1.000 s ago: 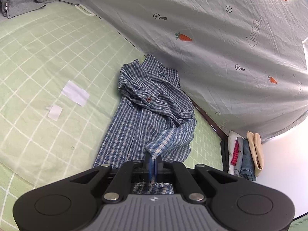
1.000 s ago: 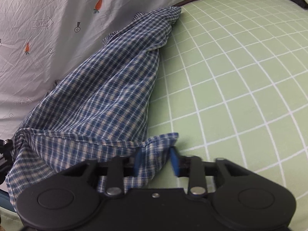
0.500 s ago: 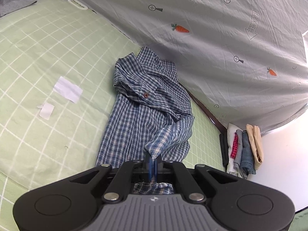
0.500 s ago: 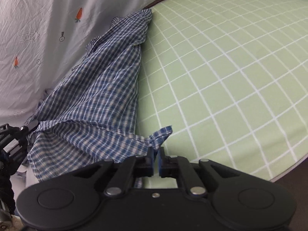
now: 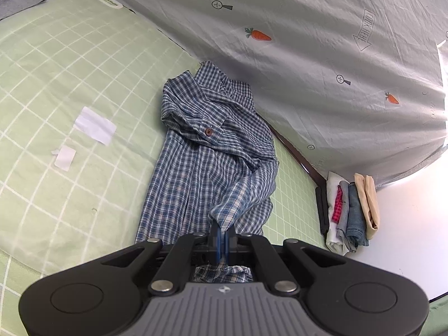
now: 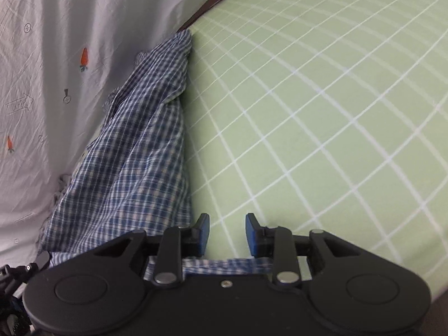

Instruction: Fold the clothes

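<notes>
Left wrist view: left gripper [image 5: 222, 236] pinches the plaid shirt [image 5: 207, 162]; right gripper [image 6: 227, 233] is opening, nothing between; tugging one-handed could skew the fold.

1 plaid shirt [image 5: 207, 151], 2 paper scraps [image 5: 95, 125], 1 folded stack [image 5: 350, 212].

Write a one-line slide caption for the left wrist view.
Left gripper shut on the blue-and-white checked cotton shirt lying on the green grid-patterned bed sheet.
</notes>
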`<state>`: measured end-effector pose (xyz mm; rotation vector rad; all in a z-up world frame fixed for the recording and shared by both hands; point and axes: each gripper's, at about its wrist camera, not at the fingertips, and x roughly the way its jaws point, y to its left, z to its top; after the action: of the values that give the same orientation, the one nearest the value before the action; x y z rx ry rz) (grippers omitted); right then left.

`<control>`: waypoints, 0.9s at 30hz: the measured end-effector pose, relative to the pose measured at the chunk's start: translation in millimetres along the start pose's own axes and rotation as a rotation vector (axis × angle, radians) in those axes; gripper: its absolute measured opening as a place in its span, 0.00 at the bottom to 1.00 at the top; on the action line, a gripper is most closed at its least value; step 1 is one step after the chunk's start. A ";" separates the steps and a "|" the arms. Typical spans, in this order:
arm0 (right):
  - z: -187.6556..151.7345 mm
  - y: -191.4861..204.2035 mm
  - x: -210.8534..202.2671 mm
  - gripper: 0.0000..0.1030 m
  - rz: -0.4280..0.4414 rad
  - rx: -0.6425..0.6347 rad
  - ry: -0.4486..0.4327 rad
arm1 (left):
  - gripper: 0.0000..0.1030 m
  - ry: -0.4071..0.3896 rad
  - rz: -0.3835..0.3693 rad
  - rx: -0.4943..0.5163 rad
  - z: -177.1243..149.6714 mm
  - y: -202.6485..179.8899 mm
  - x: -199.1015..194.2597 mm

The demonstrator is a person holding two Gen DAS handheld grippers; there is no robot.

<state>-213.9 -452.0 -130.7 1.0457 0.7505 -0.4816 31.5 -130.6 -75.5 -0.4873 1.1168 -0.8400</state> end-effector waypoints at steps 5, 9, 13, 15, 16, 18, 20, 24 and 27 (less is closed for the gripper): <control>-2.4 2.4 16.7 0.29 0.046 0.055 0.098 | 0.02 0.008 -0.028 0.001 1.4 -4.6 -1.6; -12.2 -5.5 13.6 0.30 0.079 0.142 0.162 | 0.02 0.017 -0.059 0.004 1.8 -10.4 -2.5; -24.4 -14.3 8.8 0.36 0.119 0.240 0.214 | 0.02 0.022 -0.076 0.008 2.3 -14.2 -2.6; -30.7 -16.6 4.5 0.36 0.134 0.274 0.240 | 0.02 0.022 -0.080 0.008 2.7 -15.6 -2.4; -33.7 -16.6 2.4 0.37 0.140 0.283 0.251 | 0.02 0.022 -0.083 0.007 2.9 -15.9 -2.6; -39.8 -16.4 -1.8 0.37 0.152 0.300 0.274 | 0.02 0.021 -0.088 0.003 3.2 -16.3 -3.3; -43.1 -17.4 -7.5 0.38 0.168 0.320 0.283 | 0.02 0.019 -0.094 -0.002 3.0 -17.7 -4.2; -41.6 -22.9 -16.9 0.40 0.241 0.397 0.259 | 0.02 0.018 -0.108 0.000 1.8 -23.2 -5.6; -31.7 -22.9 -12.6 0.42 0.259 0.439 0.212 | 0.02 0.022 -0.116 0.017 0.3 -30.9 -7.3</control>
<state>-248.0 -433.3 -144.1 1.6009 0.6970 -0.3195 19.9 -143.6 -49.0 -0.5341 1.1092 -0.9574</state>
